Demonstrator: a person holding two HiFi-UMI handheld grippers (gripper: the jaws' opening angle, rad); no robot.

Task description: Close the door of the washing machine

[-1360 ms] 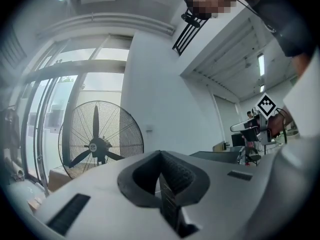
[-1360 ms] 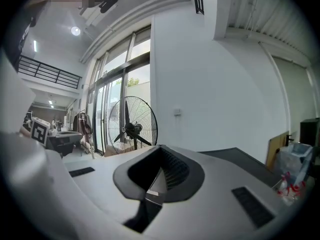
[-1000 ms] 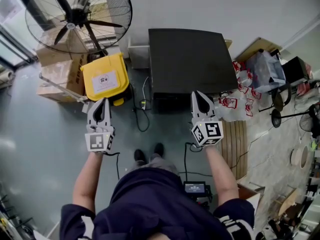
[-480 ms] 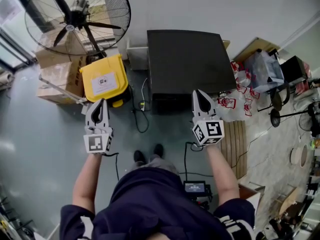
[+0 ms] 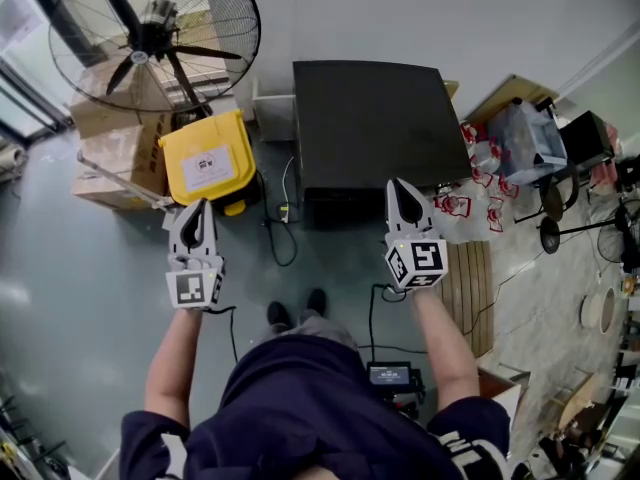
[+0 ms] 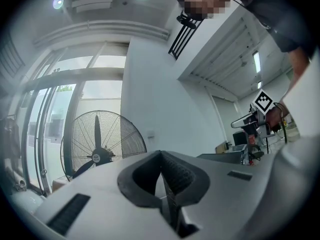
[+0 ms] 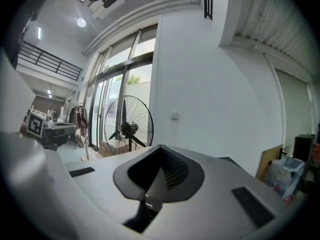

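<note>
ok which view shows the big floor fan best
The left gripper view: the fan stands large and face on, blades and hub clear. The right gripper view shows the fan smaller. The head view sees the fan from above, cut by the top edge.

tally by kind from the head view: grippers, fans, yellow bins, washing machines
grippers: 2 (left gripper, right gripper)
fan: 1
yellow bin: 1
washing machine: 1
total: 5
</note>
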